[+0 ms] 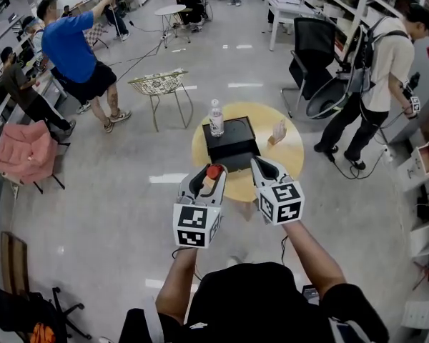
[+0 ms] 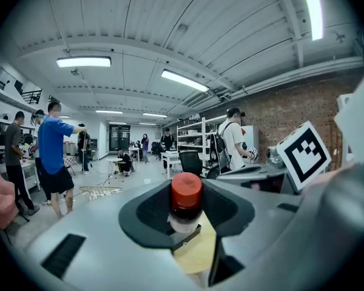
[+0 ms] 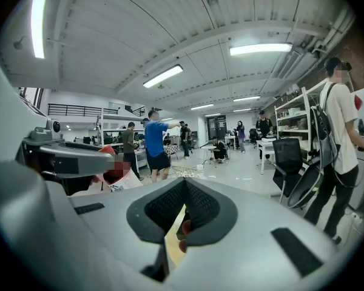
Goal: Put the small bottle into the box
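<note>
Between jaws of L claw (image 2: 187,214): small bottle (image 2: 186,194), clamped upright; R claw (image 3: 182,210) closed, empty.

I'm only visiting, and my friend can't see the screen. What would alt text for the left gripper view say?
A small bottle with a red cap stands gripped between the dark pads of the left gripper, above a yellow table. Beyond it lies a big workshop hall with people, shelves and a brick wall.

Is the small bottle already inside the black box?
No, the small bottle is clamped between the left gripper's jaws, outside the black box.
</note>
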